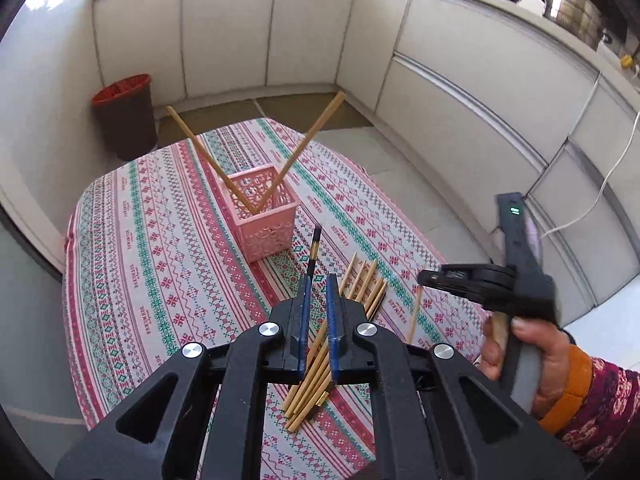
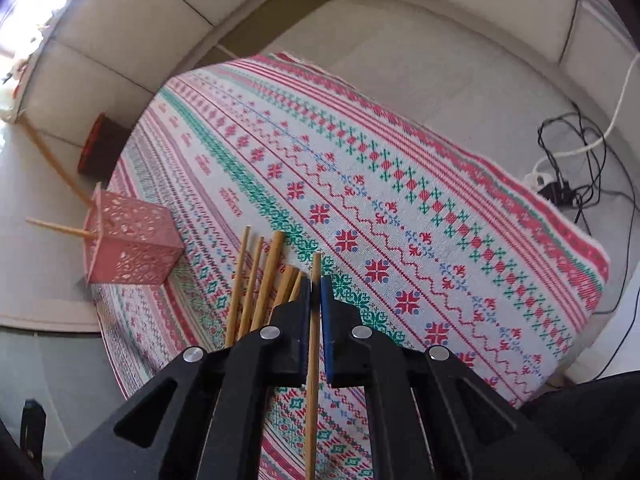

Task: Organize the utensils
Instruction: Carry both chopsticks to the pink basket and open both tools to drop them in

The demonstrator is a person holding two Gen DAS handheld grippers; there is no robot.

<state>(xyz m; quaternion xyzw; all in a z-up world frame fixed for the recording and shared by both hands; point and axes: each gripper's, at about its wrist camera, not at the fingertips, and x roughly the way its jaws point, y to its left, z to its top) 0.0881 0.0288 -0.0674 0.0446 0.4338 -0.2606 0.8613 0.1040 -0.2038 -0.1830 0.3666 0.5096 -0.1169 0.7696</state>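
Two bamboo chopsticks (image 1: 208, 160) stand in the pink basket (image 1: 266, 220), leaning apart in a V, one to each side. The basket sits upright on the table (image 1: 140, 240), which is covered by a patterned cloth in red, green and white.

A loose pile of chopsticks (image 1: 362, 284) lies on the cloth just in front of the basket; five light sticks show clearly in the right wrist view, and at least one darker one lies among them, though the exact total is hidden by the grippers.

The left gripper (image 1: 316, 280) has its jaws together on one dark chopstick with a gold band (image 1: 315, 246), held above the pile with its end pointing toward the basket.

The right gripper (image 2: 316, 280) has its jaws clamped on a single light chopstick (image 2: 314, 360), which runs lengthwise between the blue pads, just beside the pile. A hand (image 1: 532, 360) in a patterned sleeve with an orange cuff holds that gripper.

Around the table: white cabinets (image 1: 240, 28), a dark bin with a red rim (image 1: 126, 116) on the floor behind the basket, and cables with a power strip (image 2: 560, 188) on the floor at the far side.
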